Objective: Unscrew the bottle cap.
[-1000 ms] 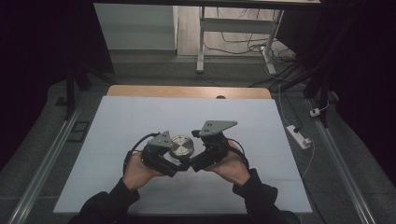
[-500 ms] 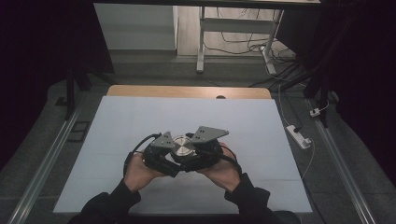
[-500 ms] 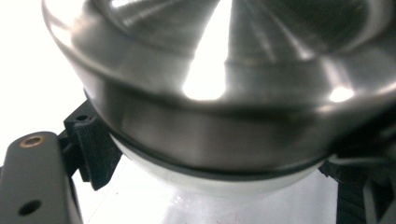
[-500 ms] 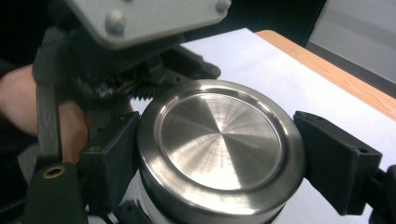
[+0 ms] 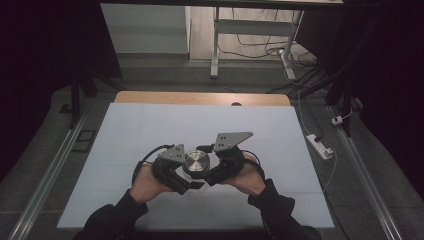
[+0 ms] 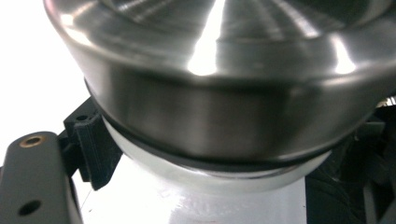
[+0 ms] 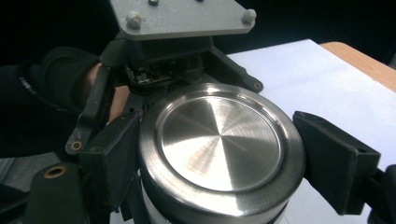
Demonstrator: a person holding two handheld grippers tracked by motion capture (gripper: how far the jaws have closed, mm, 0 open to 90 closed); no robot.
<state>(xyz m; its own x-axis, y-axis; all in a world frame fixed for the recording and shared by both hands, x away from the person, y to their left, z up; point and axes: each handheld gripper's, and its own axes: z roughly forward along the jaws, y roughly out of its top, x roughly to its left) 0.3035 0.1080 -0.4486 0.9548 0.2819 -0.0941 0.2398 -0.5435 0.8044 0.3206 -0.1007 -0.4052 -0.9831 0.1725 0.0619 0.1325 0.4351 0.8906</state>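
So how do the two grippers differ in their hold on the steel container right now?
The left gripper is clamped low on the steel container, beneath its lid; the right gripper has just been closing its fingers around the lid itself. In the high view the right gripper's grey plate sits higher than the left's. Both grip the same container, above the white table.
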